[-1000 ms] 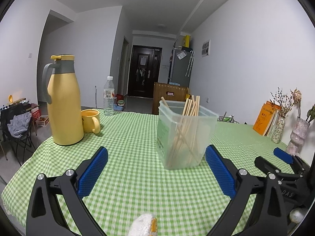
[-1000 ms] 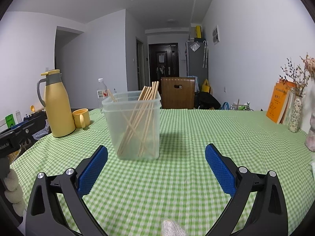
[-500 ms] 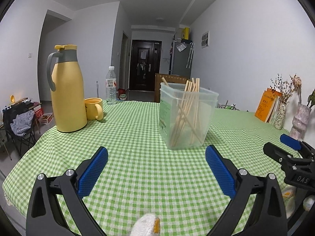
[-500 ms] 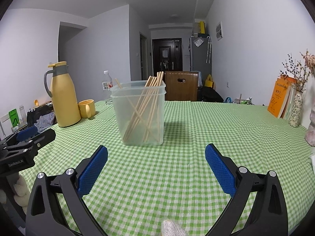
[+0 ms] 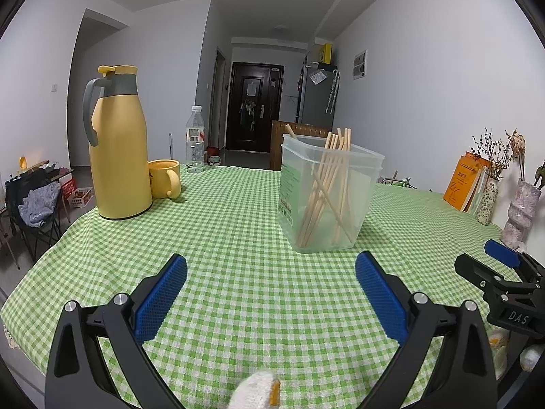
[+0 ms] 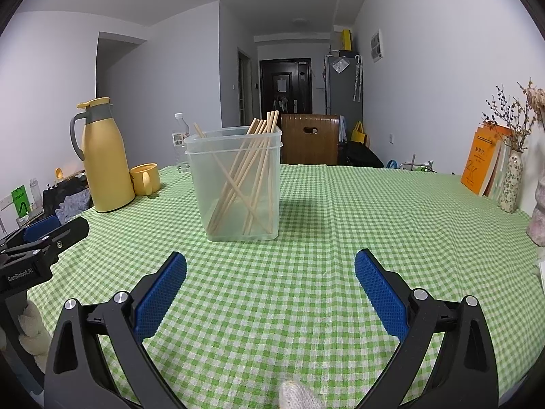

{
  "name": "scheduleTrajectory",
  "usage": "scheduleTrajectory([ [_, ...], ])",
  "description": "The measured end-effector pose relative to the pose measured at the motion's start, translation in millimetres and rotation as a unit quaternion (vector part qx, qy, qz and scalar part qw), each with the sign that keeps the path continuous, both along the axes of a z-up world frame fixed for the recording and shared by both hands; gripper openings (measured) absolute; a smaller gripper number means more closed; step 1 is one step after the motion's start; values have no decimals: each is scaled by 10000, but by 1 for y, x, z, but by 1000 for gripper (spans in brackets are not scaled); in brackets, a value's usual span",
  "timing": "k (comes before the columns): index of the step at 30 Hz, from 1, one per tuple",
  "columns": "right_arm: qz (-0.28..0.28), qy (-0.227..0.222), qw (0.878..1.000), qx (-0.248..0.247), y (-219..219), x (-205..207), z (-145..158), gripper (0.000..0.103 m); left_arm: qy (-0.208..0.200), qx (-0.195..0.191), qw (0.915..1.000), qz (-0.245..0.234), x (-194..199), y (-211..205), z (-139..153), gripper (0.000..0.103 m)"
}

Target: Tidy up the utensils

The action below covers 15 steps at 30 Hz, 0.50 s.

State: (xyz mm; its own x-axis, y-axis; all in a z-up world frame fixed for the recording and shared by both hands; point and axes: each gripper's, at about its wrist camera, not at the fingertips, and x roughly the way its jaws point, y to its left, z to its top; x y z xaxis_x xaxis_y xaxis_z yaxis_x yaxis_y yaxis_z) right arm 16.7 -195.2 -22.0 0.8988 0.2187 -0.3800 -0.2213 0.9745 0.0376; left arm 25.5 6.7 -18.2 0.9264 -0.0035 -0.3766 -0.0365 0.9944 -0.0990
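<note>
Both grippers had drawn back from the clear container [image 5: 327,197]; chopsticks [image 6: 248,173] stood inside it; left gripper [image 5: 270,293] and right gripper [image 6: 270,291] gaped wide, holding nothing; task likely finished.

Both tongs — left [image 5: 270,289] and right [image 6: 270,288] — gape wide (nothing gripped).

Residential flat, dining area. Green-checked tablecloth [image 5: 238,238] carrying yellow thermos [image 5: 117,146] with mug [image 5: 163,179] beside it; dark entry door [image 5: 255,107] and refrigerator [image 5: 316,97] beyond the thermos.
</note>
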Motion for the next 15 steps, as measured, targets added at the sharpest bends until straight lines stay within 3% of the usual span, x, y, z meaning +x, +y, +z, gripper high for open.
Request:
scheduleTrajectory([
  [15,-28,2,10000,6,-1,1,-1,95,-43,-2,10000,5,-2,0,-1,96],
])
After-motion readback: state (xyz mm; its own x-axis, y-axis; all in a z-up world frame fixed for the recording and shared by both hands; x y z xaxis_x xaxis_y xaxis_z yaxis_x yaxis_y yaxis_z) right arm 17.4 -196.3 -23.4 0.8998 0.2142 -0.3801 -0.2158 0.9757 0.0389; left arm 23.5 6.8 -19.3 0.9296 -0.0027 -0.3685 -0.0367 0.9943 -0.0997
